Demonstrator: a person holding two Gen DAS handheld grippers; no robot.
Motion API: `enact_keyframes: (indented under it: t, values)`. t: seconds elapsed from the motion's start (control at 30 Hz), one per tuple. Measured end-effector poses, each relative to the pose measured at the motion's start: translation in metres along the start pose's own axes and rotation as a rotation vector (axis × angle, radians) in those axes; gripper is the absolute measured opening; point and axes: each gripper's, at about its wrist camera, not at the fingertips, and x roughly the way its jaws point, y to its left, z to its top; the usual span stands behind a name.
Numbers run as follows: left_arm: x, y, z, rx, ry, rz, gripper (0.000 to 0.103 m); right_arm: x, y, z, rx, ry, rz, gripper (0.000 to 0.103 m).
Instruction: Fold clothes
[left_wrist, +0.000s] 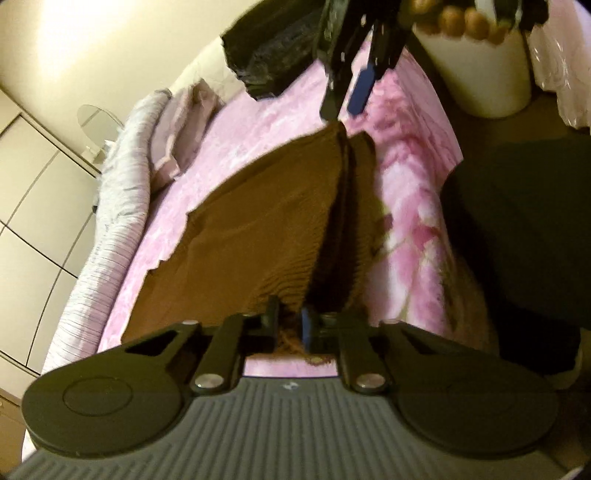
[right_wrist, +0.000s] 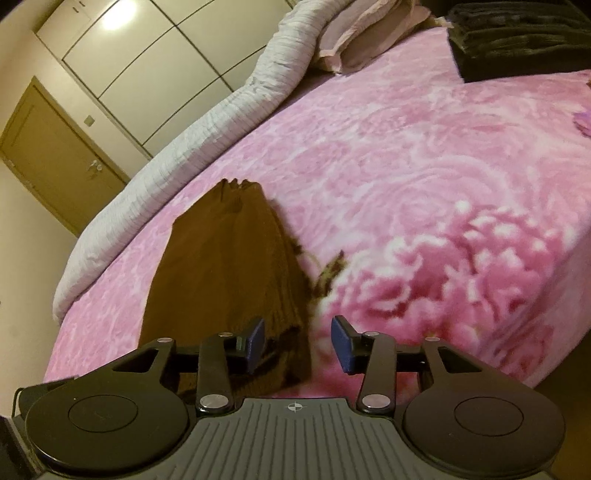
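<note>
a: while both views are up, where does the brown knit garment (left_wrist: 255, 221) lie?

b: on the pink bed (right_wrist: 406, 166), folded narrow, long axis running 6 to 12 o'clock from the left tool (left_wrist: 290, 325).

a: tool states?

b: left tool pinched shut on the garment's near edge. right tool (right_wrist: 299, 341) wide open, holding nothing, garment corner at its 9 o'clock finger.

a: pose?

b: right tool points down at the far end, at 12 o'clock in the left view.

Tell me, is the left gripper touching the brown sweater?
Touching. The left wrist view shows the left gripper closed, with the brown sweater pinched between its pads.
</note>
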Motion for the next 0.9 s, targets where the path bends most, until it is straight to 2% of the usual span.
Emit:
enact_keyframes:
  t: [0.1, 0.13, 0.17, 0.2, 0.37, 0.5, 0.6, 0.63, 0.7, 0.77, 0.83, 0.9]
  values:
    - [-0.009, 0.006, -0.005, -0.039, -0.009, -0.005, 0.008, 0.01, 0.001, 0.001, -0.006, 0.008, 0.024, 0.042]
    - [-0.01, 0.007, -0.007, -0.044, -0.008, -0.006, 0.007, 0.013, 0.002, 0.001, -0.007, 0.01, 0.032, 0.023]
    - [-0.011, 0.008, -0.009, -0.048, -0.007, -0.007, 0.007, 0.015, 0.003, 0.001, -0.013, 0.016, 0.033, 0.01]
    - [-0.012, 0.008, -0.011, -0.053, -0.005, -0.008, 0.007, 0.016, 0.004, 0.0, -0.022, 0.024, 0.031, 0.005]
    - [-0.015, 0.004, -0.019, -0.09, 0.018, -0.037, 0.007, 0.009, 0.009, -0.007, -0.05, 0.071, 0.016, 0.004]
    - [-0.01, -0.003, -0.017, -0.078, 0.026, -0.04, 0.007, 0.018, -0.002, -0.009, -0.018, 0.097, -0.002, 0.004]
    - [-0.013, 0.004, -0.018, -0.116, 0.026, -0.051, 0.011, 0.015, 0.004, -0.009, -0.056, 0.092, -0.001, 0.004]
    - [-0.016, 0.007, -0.02, -0.123, 0.024, -0.05, 0.015, 0.012, 0.007, -0.008, -0.068, 0.086, -0.004, 0.005]
    - [-0.021, 0.012, -0.024, -0.139, 0.021, -0.048, 0.016, 0.007, 0.013, -0.007, -0.102, 0.069, -0.02, 0.008]
    - [-0.026, 0.017, -0.027, -0.154, 0.017, -0.047, 0.017, 0.002, 0.019, -0.005, -0.141, 0.05, -0.035, 0.02]
    - [-0.032, 0.022, -0.031, -0.169, 0.013, -0.046, 0.022, 0.001, 0.022, -0.003, -0.16, 0.04, -0.027, 0.049]
    - [-0.037, 0.027, -0.035, -0.184, 0.01, -0.044, 0.028, 0.006, 0.023, -0.002, -0.158, 0.043, -0.02, 0.054]
